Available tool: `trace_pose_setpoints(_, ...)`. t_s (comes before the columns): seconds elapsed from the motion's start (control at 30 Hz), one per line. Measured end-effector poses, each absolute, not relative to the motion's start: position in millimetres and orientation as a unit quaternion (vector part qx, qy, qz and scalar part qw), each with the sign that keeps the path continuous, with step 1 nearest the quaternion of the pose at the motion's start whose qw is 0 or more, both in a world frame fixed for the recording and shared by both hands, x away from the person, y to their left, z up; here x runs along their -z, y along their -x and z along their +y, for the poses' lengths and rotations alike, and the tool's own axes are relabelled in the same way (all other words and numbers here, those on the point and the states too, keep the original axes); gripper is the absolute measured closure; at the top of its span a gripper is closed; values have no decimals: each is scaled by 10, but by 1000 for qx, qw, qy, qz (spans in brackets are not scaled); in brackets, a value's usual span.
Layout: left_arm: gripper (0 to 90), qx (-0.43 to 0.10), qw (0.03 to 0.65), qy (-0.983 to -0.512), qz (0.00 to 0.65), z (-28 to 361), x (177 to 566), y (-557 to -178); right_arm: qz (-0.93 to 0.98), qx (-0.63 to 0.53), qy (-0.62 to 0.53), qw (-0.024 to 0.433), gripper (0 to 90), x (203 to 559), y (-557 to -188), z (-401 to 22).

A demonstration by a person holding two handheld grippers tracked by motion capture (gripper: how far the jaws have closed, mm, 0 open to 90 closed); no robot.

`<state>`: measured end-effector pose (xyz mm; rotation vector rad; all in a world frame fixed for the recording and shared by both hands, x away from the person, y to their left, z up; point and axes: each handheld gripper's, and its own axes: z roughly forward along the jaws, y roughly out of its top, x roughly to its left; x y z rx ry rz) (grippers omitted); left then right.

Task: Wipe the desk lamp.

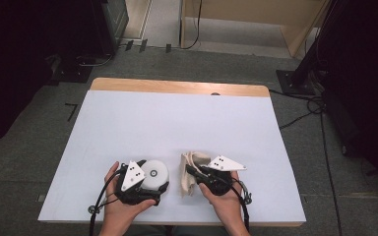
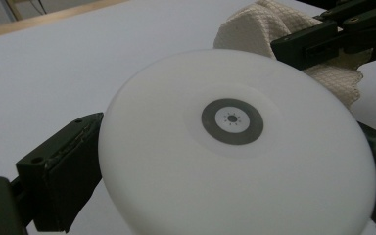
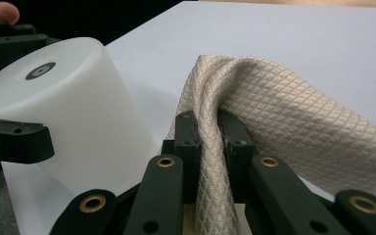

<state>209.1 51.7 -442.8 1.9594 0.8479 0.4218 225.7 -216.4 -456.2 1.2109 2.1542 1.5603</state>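
Note:
A white plastic cup sits bottom up near the table's front edge, with a grey ring mark on its base. My left gripper is shut on it, a black pad pressing each side of its wall. Just to its right, my right gripper is shut on a fold of a cream quilted cloth. The rest of the cloth drapes over the jaws and down onto the table. Cup and cloth are close together but apart.
The white table top has a wooden strip along its far edge with a small dark hole. Cables and black stands lie on the grey floor around it.

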Motion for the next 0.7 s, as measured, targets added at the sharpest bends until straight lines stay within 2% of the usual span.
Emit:
trace_pose_setpoints(0.07, 72, -172, 469, -799, 335, 525, 4417, -2076, 733, -530, -412, 110, 811, 4566, -2259, -2170)
trace_pose_setpoints(0.37, 85, -154, 477, -808, 309, 624, 4408, -2175, 732, -532, -412, 108, 811, 4565, -2261, -2173)
trace_pose_setpoints(0.5, 86, -142, 486, -822, 259, 709, 4381, -2278, 732, -532, -412, 106, 811, 4570, -2268, -2177)
trace_pose_setpoints(0.7, 86, -91, 508, -840, 169, 765, 4374, -2406, 733, -531, -412, 104, 811, 4581, -2272, -2168)
